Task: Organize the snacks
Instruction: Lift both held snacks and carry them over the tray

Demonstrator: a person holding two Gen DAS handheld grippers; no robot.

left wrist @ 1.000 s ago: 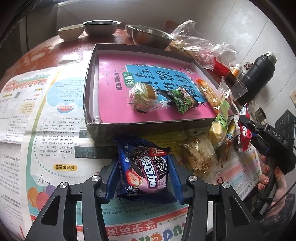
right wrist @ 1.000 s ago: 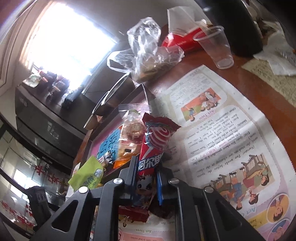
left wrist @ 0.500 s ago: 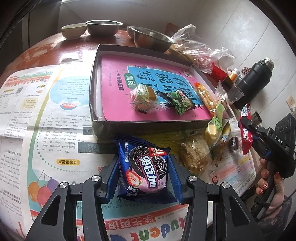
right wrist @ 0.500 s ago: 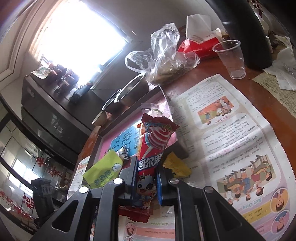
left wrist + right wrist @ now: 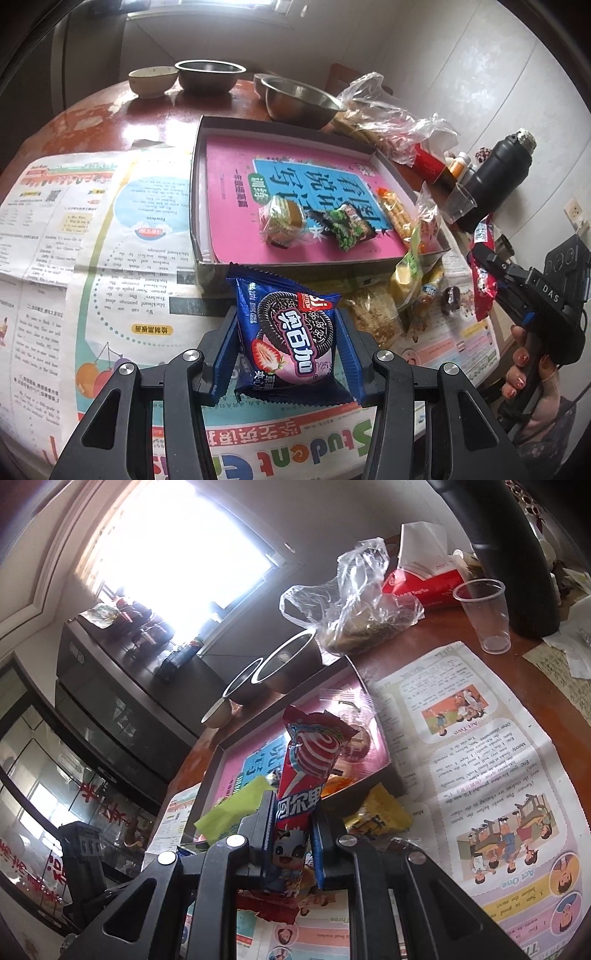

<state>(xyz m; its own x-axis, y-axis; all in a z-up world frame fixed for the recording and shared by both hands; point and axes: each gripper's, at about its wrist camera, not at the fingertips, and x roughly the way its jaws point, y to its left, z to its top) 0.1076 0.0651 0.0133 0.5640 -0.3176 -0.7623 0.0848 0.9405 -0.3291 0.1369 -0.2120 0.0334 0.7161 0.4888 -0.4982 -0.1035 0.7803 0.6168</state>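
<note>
The left claw (image 5: 287, 343) is clenched on a glossy blue cookie packet (image 5: 290, 338), a squarish crimped-edge pouch printed with a dark sandwich cookie and a strawberry, held above the newspaper (image 5: 122, 266) just in front of the shallow cardboard box (image 5: 197, 206). Inside the box a pink book cover (image 5: 236, 192) carries a clear-wrapped layered cake (image 5: 282, 221), a green pea packet (image 5: 345, 227) and a clear sleeve of stick biscuits (image 5: 397, 216). The right claw (image 5: 292, 834) grips a slim red lollipop wrapper (image 5: 306, 771) by its lower half; its long axis stands upright, swirl end upward. Steel bowls (image 5: 295, 101) sit on the worn red bench (image 5: 92, 122).
</note>
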